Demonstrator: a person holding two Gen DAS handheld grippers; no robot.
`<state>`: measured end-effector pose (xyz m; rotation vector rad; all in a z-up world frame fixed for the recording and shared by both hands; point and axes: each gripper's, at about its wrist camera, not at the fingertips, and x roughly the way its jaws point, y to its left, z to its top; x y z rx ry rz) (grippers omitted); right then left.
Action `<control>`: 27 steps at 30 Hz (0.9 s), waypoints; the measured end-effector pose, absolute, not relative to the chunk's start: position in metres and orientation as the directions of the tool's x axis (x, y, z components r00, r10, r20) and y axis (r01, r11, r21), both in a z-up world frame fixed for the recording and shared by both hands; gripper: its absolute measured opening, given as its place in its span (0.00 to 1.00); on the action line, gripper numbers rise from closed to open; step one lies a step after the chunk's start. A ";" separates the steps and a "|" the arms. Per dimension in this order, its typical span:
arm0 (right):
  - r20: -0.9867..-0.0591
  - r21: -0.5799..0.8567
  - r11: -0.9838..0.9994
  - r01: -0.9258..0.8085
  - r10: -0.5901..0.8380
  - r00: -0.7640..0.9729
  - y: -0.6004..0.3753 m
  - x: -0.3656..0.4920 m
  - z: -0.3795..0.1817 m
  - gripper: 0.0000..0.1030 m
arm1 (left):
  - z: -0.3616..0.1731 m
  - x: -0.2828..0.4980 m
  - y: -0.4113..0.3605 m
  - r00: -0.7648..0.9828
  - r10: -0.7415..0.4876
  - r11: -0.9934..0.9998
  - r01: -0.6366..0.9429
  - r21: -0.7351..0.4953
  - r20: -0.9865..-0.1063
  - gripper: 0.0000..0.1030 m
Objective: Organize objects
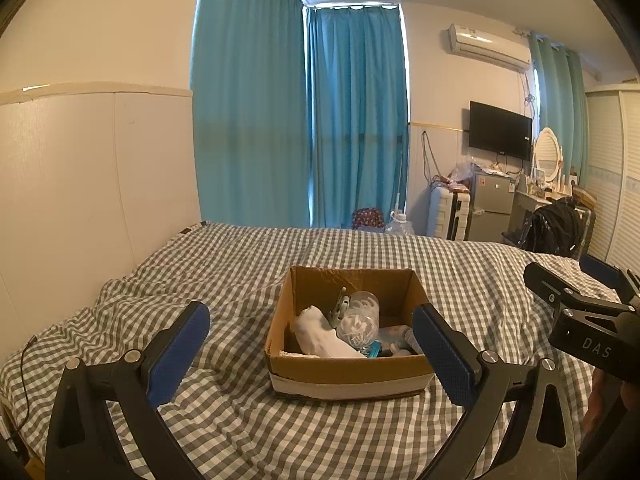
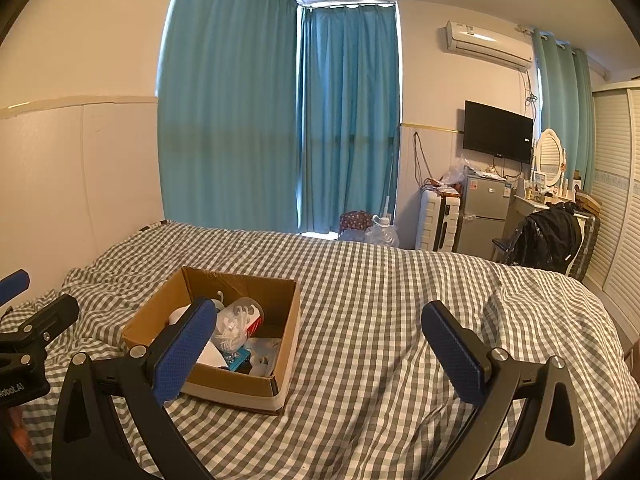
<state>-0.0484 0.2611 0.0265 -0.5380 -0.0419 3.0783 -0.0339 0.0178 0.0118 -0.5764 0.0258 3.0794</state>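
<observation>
Checked bed cover (image 1: 240,264), soft, rumpled; cardboard box (image 1: 344,372) at 12 o'clock of left gripper (image 1: 312,352), full of light clutter; both claws, right gripper (image 2: 320,356) included, spread wide, empty; grip stiff box wall

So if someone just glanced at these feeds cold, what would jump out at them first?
Probably the open cardboard box sitting on the grey checked bedspread, crammed with small items such as a clear plastic container and a white cloth. Next, the tall teal curtains behind the bed. The left gripper and right gripper hover with jaws wide and empty.
</observation>
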 end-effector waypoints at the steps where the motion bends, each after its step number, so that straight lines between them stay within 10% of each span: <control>1: -0.339 -0.030 -0.999 -0.011 0.021 -0.941 0.261 -0.048 0.026 1.00 | 0.011 -0.034 0.017 -0.932 0.006 -1.000 -0.011 0.013 -0.362 1.00; 27: -0.344 -0.036 -0.999 -0.008 0.020 -0.939 0.262 -0.048 0.026 1.00 | 0.009 -0.034 0.020 -0.928 -0.022 -1.000 0.012 0.029 -0.372 1.00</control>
